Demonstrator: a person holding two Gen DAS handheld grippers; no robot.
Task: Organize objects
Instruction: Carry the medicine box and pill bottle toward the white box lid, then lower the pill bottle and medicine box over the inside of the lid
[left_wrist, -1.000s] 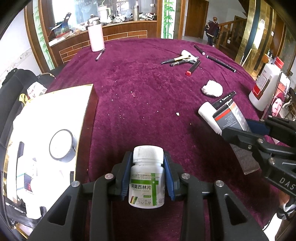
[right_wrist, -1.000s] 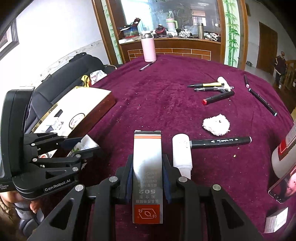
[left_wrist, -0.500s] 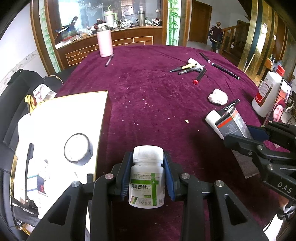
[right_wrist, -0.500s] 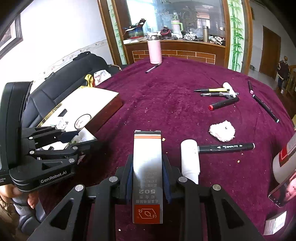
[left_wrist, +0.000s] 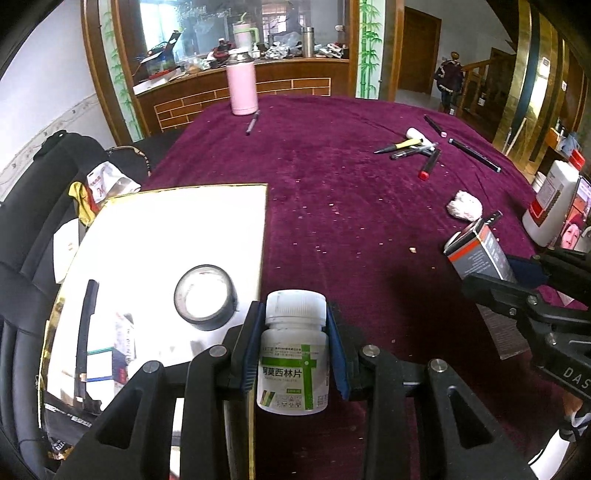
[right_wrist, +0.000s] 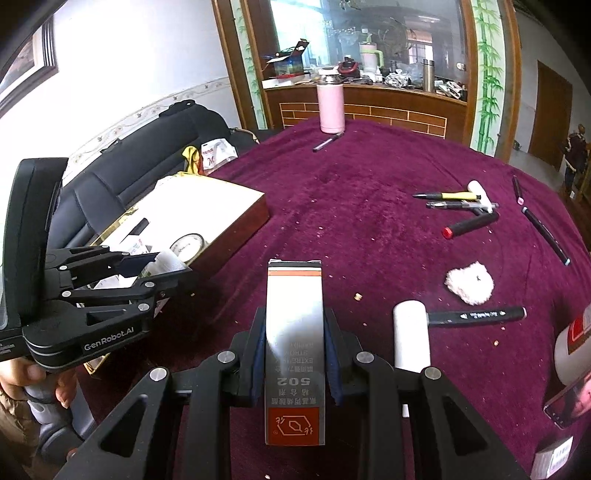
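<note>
— Purple velvet cloth (left_wrist: 332, 206) covers the whole table. What is each gripper carrying?

— One thing each. The left gripper (left_wrist: 291, 354) is clamped on a white pill bottle (left_wrist: 293, 354) at the bottom centre of its view; the bottle stands upright between the blue pads, with a green cross and Chinese writing on its label. The right gripper (right_wrist: 295, 354) is clamped on a tall silver glue box (right_wrist: 294, 350) at the bottom centre of its view, orange at both ends, with "502" printed upside down.

— Any other writing?

— "GenRobot.AI" on the left gripper's body at the left of the right view, and "DAS" on the right gripper at the lower right of the left view.

— What else is on the cloth?

— One pink flask (right_wrist: 331, 105) at the far edge with one pen (right_wrist: 327, 143) just in front of it. A loose cluster of four or five pens (right_wrist: 458, 206) lies at the right, with two thin black pens (right_wrist: 546, 236) beyond it. One white wad (right_wrist: 469, 282), one black marker (right_wrist: 476, 315) and one white tube (right_wrist: 412, 338) lie nearer.

— And the open box?

— One gold-edged box (left_wrist: 262, 236) at the left of the left view, with one roll of black tape (left_wrist: 205, 297) inside. The pill bottle hangs just at its right edge.

— Room to move?

— The middle of the cloth is bare apart from crumbs.
</note>
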